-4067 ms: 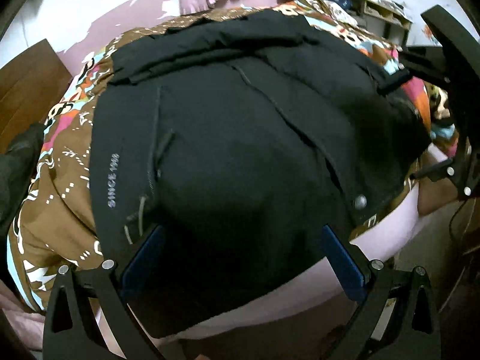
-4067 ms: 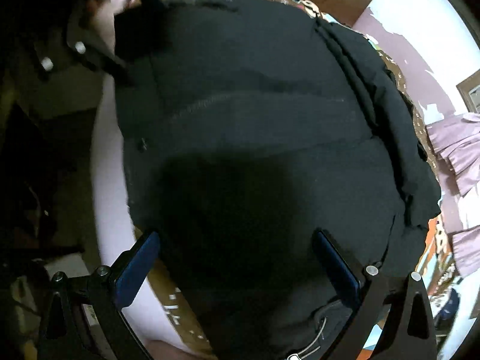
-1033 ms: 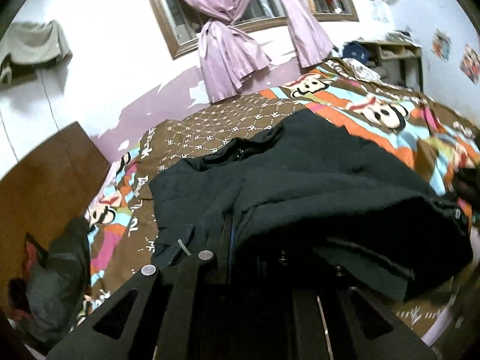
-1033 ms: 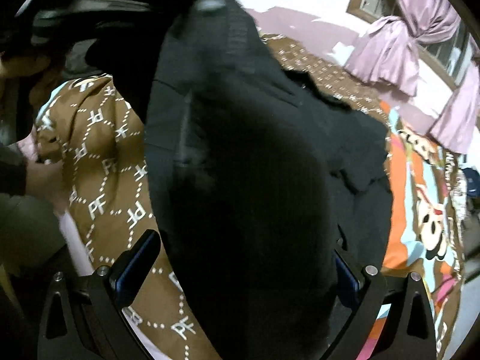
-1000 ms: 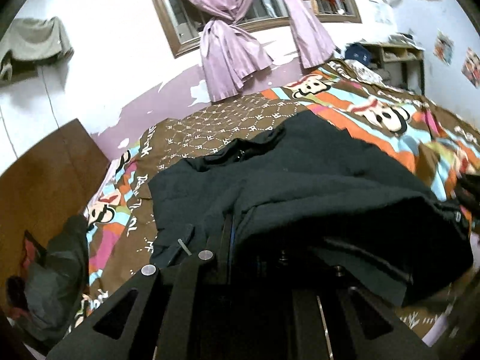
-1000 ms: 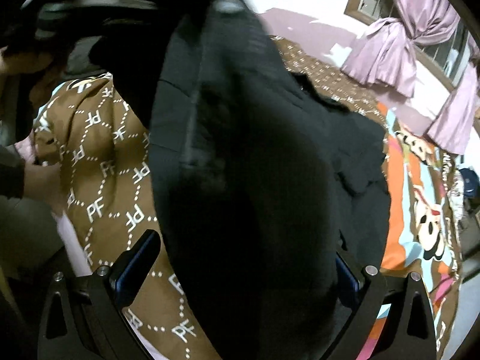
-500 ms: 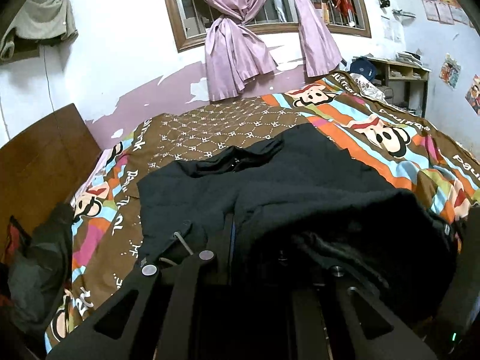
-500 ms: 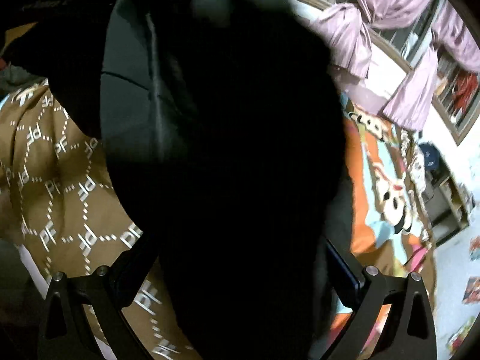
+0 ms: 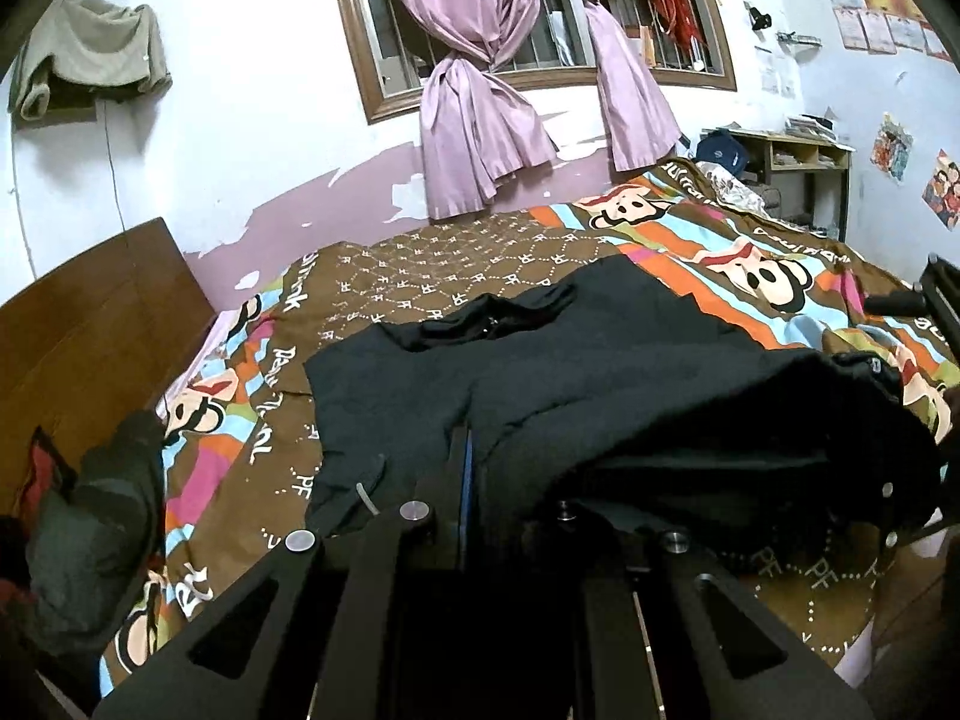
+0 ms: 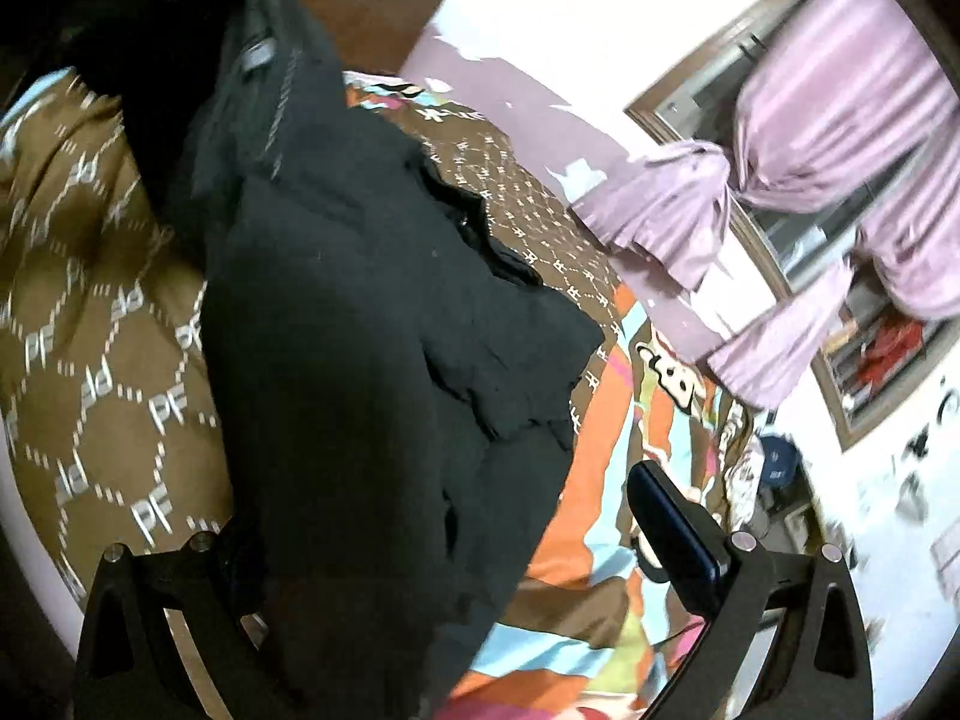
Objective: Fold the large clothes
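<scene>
The right gripper (image 10: 456, 516) is standing with its jaws spread wide. The black jacket (image 10: 372, 330) is draping between them, covering the left jaw and hanging clear of the right one. The patterned bedspread (image 10: 102, 324) is lying beyond both jaws, with purple curtains (image 10: 798, 180) hanging far ahead.

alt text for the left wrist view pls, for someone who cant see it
The left tongs, shut on the near hem of a black jacket, hold it raised over a bed whose cartoon monkey bedspread is brown and striped. Behind are pink knotted curtains at a barred window and a wooden headboard at left.
</scene>
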Available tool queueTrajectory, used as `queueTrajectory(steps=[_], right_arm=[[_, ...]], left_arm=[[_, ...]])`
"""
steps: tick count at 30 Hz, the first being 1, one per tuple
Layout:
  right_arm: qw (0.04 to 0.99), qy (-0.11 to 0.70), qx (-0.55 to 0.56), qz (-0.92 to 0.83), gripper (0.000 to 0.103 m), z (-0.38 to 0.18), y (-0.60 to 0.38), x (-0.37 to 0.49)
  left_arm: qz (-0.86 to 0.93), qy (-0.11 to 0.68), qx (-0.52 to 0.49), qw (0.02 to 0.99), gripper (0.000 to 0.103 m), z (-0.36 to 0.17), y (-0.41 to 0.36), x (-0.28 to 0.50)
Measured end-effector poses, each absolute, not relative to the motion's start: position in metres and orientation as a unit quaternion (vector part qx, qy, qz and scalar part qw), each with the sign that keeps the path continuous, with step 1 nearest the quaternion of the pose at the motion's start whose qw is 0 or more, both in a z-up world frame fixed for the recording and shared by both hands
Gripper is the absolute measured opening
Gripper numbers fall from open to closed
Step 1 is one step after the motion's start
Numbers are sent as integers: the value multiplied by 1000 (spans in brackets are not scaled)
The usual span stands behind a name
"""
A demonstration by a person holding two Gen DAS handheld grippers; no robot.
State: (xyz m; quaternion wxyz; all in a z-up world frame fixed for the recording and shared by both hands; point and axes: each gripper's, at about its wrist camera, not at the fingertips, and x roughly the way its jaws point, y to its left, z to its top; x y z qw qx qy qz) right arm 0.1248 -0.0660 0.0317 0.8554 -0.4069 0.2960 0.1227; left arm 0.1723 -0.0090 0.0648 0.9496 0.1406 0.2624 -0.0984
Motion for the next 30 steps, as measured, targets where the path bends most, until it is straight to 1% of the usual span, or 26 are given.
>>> queueTrajectory(steps=[5, 6, 7, 8, 9, 10, 11, 12, 14, 15, 16, 19, 22, 26, 30], right_arm=[[835, 307, -436, 136, 102, 13, -80, 126], [834, 308, -435, 141, 96, 13, -83, 128], [834, 311, -431, 146, 82, 14, -84, 128], [836, 316, -422, 154, 73, 18, -86, 131], [840, 320, -408, 160, 54, 24, -90, 136], [845, 321, -395, 164, 39, 30, -91, 137], [851, 320, -381, 167, 32, 37, -92, 139], [857, 315, -370, 169, 21, 45, -94, 141], [870, 303, -351, 169, 17, 61, -95, 143], [875, 296, -342, 171, 13, 70, -95, 145], [879, 292, -335, 172, 10, 77, -96, 146], [891, 272, -318, 179, 6, 98, -97, 150], [903, 254, -289, 192, 5, 118, -99, 150], [910, 222, -276, 216, 4, 145, -95, 138], [912, 192, -274, 237, 4, 176, -89, 118]], left_arm=[[-101, 265, 141, 949, 8, 66, -13, 173], [-100, 266, 138, 949, 8, 66, -12, 174], [-99, 266, 136, 949, 8, 66, -11, 174], [-99, 267, 133, 949, 8, 67, -9, 176], [-99, 268, 132, 949, 8, 67, -9, 176], [-99, 268, 133, 949, 8, 67, -10, 175], [-99, 268, 133, 949, 8, 67, -10, 175], [-97, 267, 134, 949, 8, 68, -10, 175], [-94, 265, 131, 951, 8, 70, -7, 177], [-91, 264, 127, 952, 8, 72, -4, 178], [-89, 263, 125, 953, 7, 73, -3, 178], [-81, 259, 113, 956, 7, 80, 4, 181], [-77, 254, 102, 959, 6, 88, 11, 181], [-78, 245, 119, 959, 5, 104, 17, 172], [-84, 261, 111, 955, 5, 128, 31, 160]])
